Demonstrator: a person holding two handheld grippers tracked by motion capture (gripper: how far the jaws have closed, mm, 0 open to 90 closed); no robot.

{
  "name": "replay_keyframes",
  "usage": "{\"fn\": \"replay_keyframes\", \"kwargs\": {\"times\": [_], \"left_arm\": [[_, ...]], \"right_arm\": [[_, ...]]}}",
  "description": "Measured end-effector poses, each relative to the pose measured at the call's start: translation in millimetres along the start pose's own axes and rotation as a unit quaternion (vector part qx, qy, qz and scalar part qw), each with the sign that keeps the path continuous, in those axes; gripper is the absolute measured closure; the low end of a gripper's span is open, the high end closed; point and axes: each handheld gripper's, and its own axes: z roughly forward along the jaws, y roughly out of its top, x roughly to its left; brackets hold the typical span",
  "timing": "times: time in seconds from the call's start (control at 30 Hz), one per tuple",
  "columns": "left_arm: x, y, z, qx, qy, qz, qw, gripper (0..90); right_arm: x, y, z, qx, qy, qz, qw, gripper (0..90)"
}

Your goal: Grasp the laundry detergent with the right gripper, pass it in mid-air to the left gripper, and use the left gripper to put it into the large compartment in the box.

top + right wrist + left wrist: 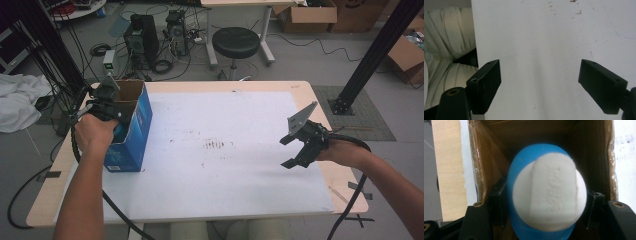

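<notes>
- One blue box (131, 131), open-topped with brown cardboard inside, stood at the table's (240, 210) left edge.
- One blue-and-white round object (546, 192) (raised lettering, unreadable) sat clamped in the left gripper (546, 202), inside the box.
- The right gripper (294, 150) hung spread, holding nothing.

The high view looks forward and down from above the near edge onto the whole table (210, 87). The left gripper view points steeply down, very close, into the open box (486, 150) at the table's far left. The right gripper view faces the white sheet (544, 37) closely at the near right; all three share this sheet.
</notes>
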Motion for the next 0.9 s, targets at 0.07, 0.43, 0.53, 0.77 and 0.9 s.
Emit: {"fn": "replay_keyframes", "kwargs": {"times": [0.07,0.43,0.53,0.77,0.9], "left_arm": [[0.9,-0.2,-0.1,0.001,-0.001,-0.002,1.0000,37.9],[4.2,-0.3,-0.7,0.001,-0.017,-0.008,0.9998,36.1],[6.3,-0.8,-2.4,-0.001,-0.022,-0.015,0.9996,34.5],[7.1,-2.4,-5.8,-0.005,-0.025,-0.014,0.9996,32.8],[6.4,-3.6,-8.3,-0.013,-0.026,-0.011,0.9995,31.0]], "right_arm": [[0.3,0.1,0.1,0.000,0.000,0.001,1.0000,18.1],[1.6,4.0,4.0,-0.001,0.005,-0.003,1.0000,18.3],[1.8,4.3,4.6,-0.002,0.005,-0.003,1.0000,18.3],[3.0,6.1,4.0,-0.004,0.006,-0.006,1.0000,18.2],[4.3,7.1,2.8,-0.005,0.005,-0.007,0.9999,18.2]]}}
